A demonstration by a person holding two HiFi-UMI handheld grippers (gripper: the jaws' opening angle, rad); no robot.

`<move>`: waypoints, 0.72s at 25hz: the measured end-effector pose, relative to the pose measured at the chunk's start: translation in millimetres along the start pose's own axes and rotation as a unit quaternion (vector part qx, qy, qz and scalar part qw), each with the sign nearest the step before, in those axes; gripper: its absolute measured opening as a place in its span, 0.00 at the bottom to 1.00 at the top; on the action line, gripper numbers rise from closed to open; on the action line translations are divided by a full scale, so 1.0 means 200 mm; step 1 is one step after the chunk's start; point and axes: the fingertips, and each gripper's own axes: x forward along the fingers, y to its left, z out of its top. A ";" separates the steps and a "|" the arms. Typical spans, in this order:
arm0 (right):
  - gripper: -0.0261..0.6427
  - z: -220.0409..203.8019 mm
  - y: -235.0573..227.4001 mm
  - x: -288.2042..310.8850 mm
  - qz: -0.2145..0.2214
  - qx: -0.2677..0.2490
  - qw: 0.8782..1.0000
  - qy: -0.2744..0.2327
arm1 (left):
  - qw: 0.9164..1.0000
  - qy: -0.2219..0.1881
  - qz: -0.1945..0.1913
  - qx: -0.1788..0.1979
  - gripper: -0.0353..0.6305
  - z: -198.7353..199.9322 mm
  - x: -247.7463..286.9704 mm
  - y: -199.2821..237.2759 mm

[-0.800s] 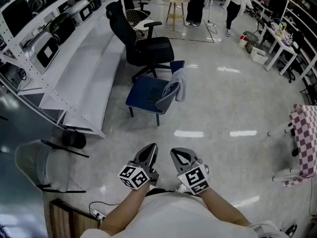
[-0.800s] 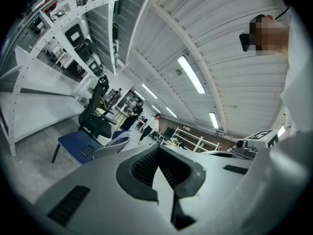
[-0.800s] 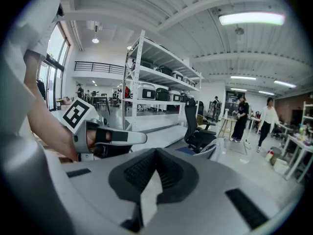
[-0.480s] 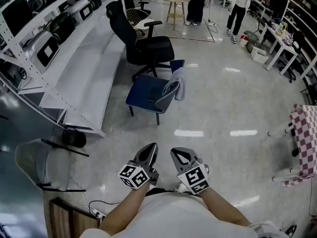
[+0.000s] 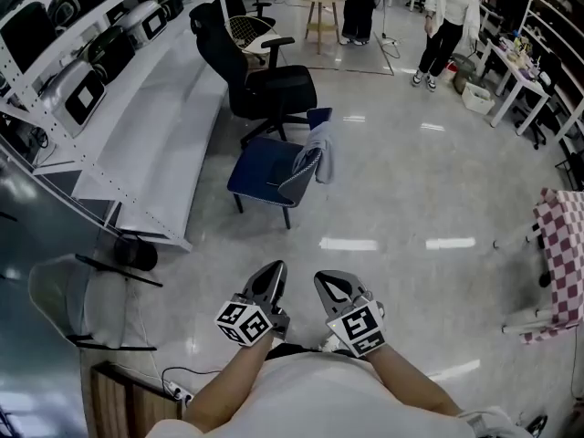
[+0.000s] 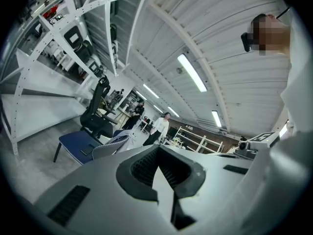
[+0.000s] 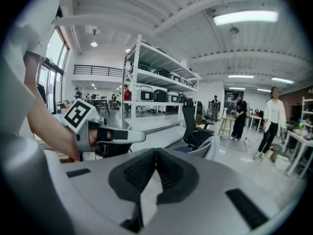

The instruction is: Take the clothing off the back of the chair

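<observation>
A blue chair stands on the shiny floor some way ahead of me. A grey garment hangs over its backrest, on the chair's right side. The left gripper view also catches the chair and the garment, small and far off. Low in the head view, close to my body, my left gripper and right gripper sit side by side. Both are shut with nothing in them, well short of the chair. In the right gripper view the garment shows beyond the shut jaws.
A black office chair stands just behind the blue one. White shelving with machines runs along the left. A person in a white top stands at the back right. A checked cloth hangs at the right edge.
The person in white has walked nearer at the back right. The chair has shifted slightly up and left in the head view. Both grippers stay where they were, shut.
</observation>
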 end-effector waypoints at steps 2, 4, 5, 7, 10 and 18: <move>0.06 -0.01 -0.04 -0.03 0.003 -0.002 1.000 -0.003 | 1.000 -0.006 0.007 0.002 0.06 0.00 0.02 -0.02; 0.06 -0.02 -0.08 -0.07 0.007 -0.003 1.000 -0.007 | 1.000 -0.012 0.014 0.004 0.06 -0.01 0.05 -0.05; 0.06 -0.03 -0.10 -0.08 0.009 -0.003 1.000 -0.009 | 1.000 -0.015 0.017 0.005 0.06 -0.02 0.07 -0.06; 0.06 -0.05 -0.13 -0.11 0.013 -0.002 1.000 -0.013 | 0.999 -0.022 0.023 0.007 0.06 -0.02 0.08 -0.09; 0.06 -0.06 -0.17 -0.10 0.022 0.002 1.000 -0.017 | 0.999 -0.027 0.034 0.011 0.06 -0.01 0.10 -0.10; 0.06 -0.04 -0.22 0.03 0.027 0.012 0.999 -0.014 | 0.999 -0.013 0.035 0.006 0.06 0.01 0.20 0.01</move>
